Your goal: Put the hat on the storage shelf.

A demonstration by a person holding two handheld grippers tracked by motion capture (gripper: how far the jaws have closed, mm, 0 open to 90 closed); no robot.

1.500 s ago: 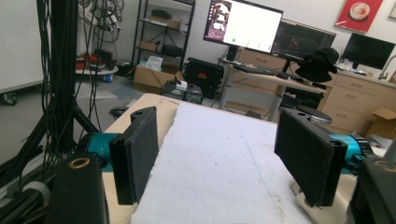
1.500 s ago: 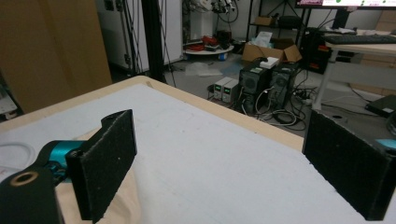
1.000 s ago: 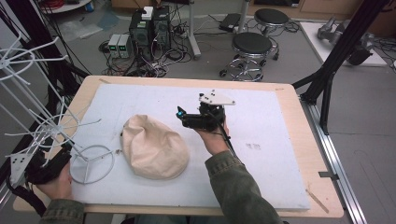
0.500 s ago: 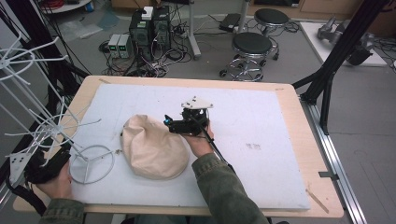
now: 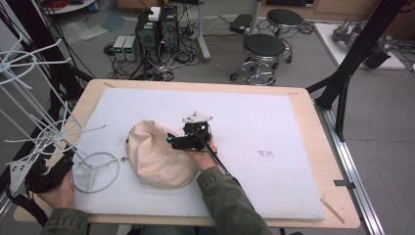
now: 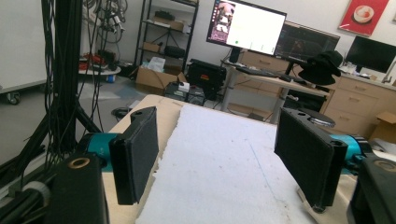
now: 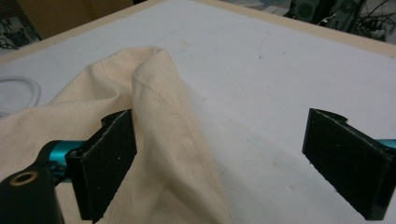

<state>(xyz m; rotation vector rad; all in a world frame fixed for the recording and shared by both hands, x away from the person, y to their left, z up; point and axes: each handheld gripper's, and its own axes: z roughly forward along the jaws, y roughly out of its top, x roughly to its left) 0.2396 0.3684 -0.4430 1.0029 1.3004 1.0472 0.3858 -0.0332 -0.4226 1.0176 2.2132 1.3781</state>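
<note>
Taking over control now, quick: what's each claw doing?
Left claw: open, holding nothing, at the table's edge.
Right claw: open, one jaw against the beige cloth hat, not gripping it.

This is a lab or research workspace. Behind the wooden table (image 5: pixel 313 127) with its white foam mat (image 5: pixel 254 122), computer towers (image 5: pixel 157 27) sit on the grey floor in a tangle of cables, beside two black stools (image 5: pixel 265 46). Desks along the wall carry lit monitors (image 6: pixel 247 25), shelving (image 6: pixel 168 23) holds cardboard boxes, and black frame struts (image 5: pixel 352 54) stand nearby.
</note>
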